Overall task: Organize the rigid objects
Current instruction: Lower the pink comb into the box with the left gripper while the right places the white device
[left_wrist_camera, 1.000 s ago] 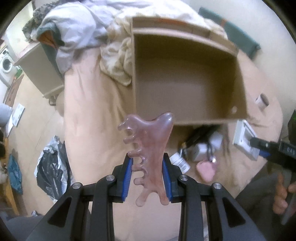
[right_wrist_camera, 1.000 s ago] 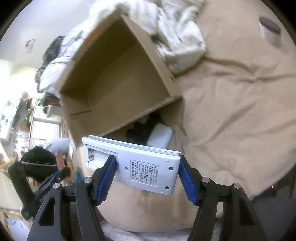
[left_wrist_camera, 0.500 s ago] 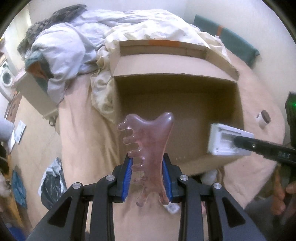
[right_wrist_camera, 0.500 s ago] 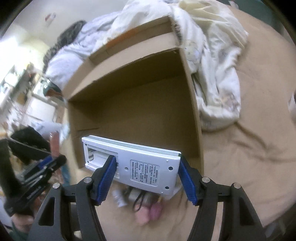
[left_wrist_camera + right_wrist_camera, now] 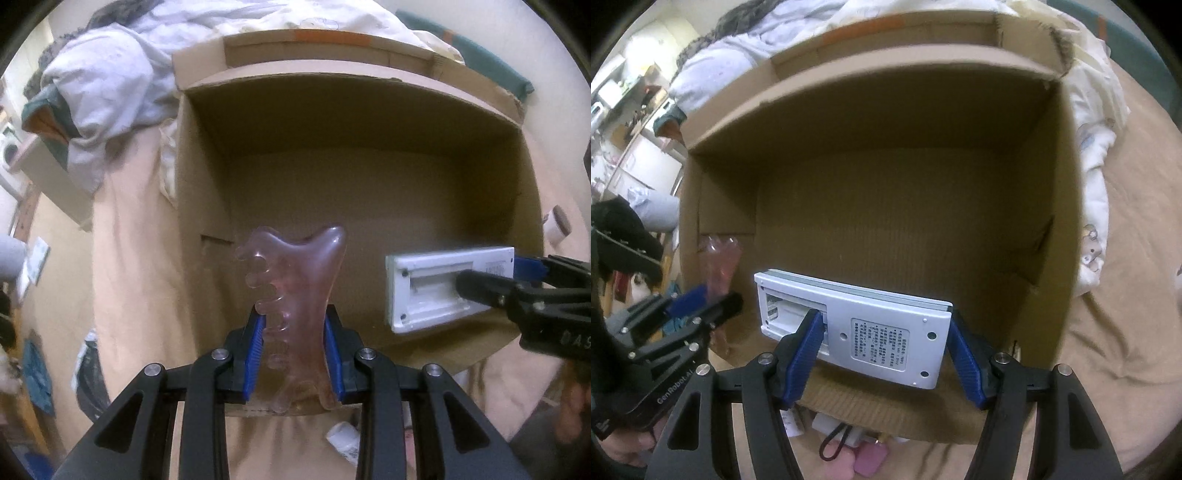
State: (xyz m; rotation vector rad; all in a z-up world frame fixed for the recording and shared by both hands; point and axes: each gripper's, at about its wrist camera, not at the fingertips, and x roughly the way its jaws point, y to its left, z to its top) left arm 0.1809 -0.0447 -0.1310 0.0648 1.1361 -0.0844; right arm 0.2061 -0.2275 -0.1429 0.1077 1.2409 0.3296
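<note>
Your left gripper (image 5: 295,354) clamped on pink comb (image 5: 295,291), blue pads pressing both edges, toothed side facing left. Comb upright over near-left part of open cardboard box (image 5: 199,177). Your right gripper (image 5: 886,354) clamped on white device (image 5: 864,332), back label facing camera, left pad seated in open battery bay. Device over near-right part of box, near front wall. Box sits on tan bedsheet (image 5: 1126,295); crumpled bedding (image 5: 107,85) behind. Small items (image 5: 849,446) on sheet just in front of box.
</note>
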